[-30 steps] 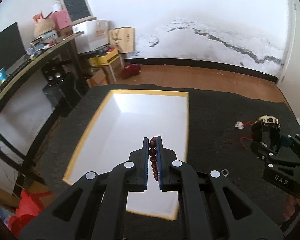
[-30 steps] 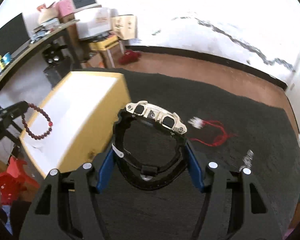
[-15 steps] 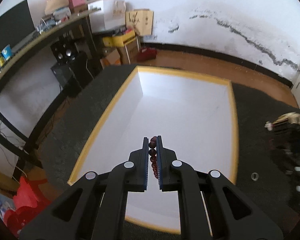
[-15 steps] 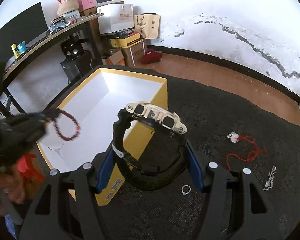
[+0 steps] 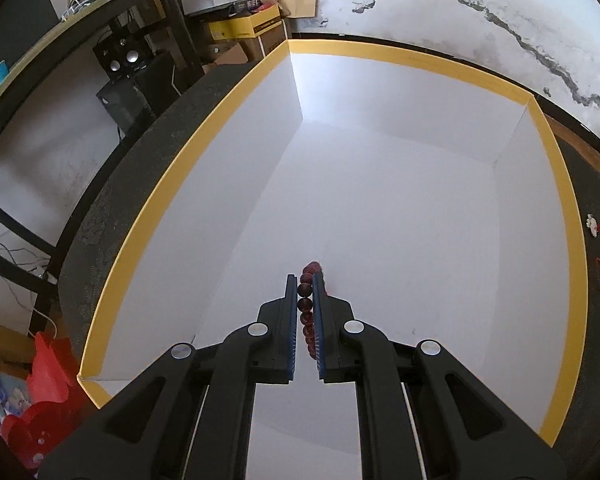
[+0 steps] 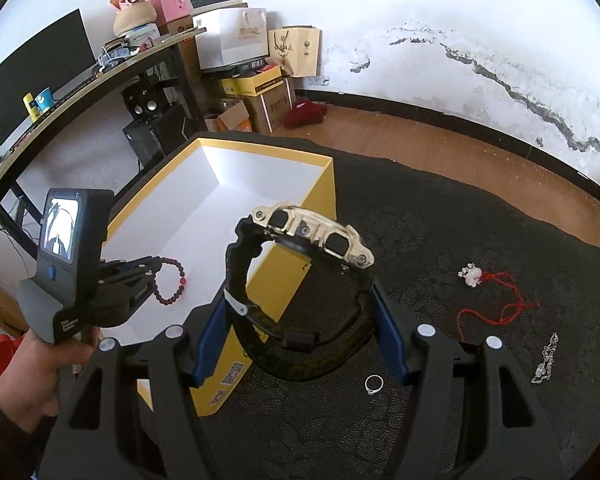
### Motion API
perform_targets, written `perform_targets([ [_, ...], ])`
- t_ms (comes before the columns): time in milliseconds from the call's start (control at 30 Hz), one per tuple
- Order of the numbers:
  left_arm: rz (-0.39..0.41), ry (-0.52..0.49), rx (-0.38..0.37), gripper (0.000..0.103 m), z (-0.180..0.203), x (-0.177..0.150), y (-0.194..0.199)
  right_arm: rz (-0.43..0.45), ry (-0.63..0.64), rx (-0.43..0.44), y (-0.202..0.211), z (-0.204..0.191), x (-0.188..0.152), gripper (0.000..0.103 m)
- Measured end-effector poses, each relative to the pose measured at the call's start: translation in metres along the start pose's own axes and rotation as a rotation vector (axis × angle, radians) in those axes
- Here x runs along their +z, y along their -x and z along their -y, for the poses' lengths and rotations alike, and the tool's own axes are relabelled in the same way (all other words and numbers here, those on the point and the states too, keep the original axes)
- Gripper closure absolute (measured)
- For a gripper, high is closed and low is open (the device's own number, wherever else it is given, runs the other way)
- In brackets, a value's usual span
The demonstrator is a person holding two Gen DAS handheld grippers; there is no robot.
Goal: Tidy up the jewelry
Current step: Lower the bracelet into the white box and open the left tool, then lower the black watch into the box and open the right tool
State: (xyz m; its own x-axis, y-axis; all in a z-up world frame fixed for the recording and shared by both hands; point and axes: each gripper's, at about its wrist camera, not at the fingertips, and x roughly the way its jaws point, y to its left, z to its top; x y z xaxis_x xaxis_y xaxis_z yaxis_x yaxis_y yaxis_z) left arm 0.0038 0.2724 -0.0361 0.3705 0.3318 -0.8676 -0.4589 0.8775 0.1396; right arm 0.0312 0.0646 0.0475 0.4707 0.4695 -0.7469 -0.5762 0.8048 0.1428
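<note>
Your left gripper (image 5: 305, 280) is clamped on the bead bracelet (image 5: 307, 300); the beads run in a line along the slot between the two jaws, and in the right wrist view the rest of the loop (image 6: 171, 280) hangs free below and ahead of the tips. The box (image 5: 420, 60) lies straight under and ahead of those jaws, its white floor directly below the hanging loop, so the drop looks to need only an opening of the jaws, with no sideways shift.

Your right gripper (image 6: 296, 320) holds the watch (image 6: 312, 236) by its strap, jaws spread wide against the band, the face turned up and away from you. The box (image 6: 320, 200) sits ahead and to the left of these jaws, its near yellow wall between the watch and the white floor. The left is the nearer one.
</note>
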Motion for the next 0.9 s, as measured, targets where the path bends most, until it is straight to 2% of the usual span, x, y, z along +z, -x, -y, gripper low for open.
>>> perform_targets([
  [133,0.006,-0.008,-0.014,0.094,0.005,0.002,0.002,0.0,-0.002,0.002,0.0,0.001,0.0,0.04],
  [167,0.005,-0.009,-0.014,0.087,0.006,0.001,0.004,0.001,-0.001,0.003,0.001,0.0,0.0,0.04],
  [200,0.007,-0.01,-0.017,0.059,0.006,0.002,0.006,0.002,0.001,0.002,0.001,0.0,0.0,0.04],
  [267,0.036,-0.002,-0.008,0.01,0.005,0.001,0.014,0.005,0.003,0.002,0.001,0.0,0.0,0.04],
  [333,0.081,-0.003,-0.007,0.011,0.005,0.0,0.026,0.002,0.005,0.0,-0.001,-0.001,-0.002,0.04],
  [433,0.064,-0.001,-0.051,0.011,0.0,-0.006,0.04,-0.006,0.013,-0.004,-0.004,-0.004,-0.004,0.04],
  [600,0.09,0.007,-0.06,0.011,-0.018,-0.028,0.077,-0.013,0.042,-0.002,-0.006,-0.018,-0.001,0.039],
  [767,0.112,0.009,-0.058,0.011,-0.039,-0.052,0.106,-0.032,0.087,-0.01,-0.015,-0.051,0.007,0.039],
  [900,0.132,0.005,-0.073,0.011,-0.058,-0.069,0.125,-0.087,0.097,-0.002,-0.038,-0.085,0.015,0.039],
])
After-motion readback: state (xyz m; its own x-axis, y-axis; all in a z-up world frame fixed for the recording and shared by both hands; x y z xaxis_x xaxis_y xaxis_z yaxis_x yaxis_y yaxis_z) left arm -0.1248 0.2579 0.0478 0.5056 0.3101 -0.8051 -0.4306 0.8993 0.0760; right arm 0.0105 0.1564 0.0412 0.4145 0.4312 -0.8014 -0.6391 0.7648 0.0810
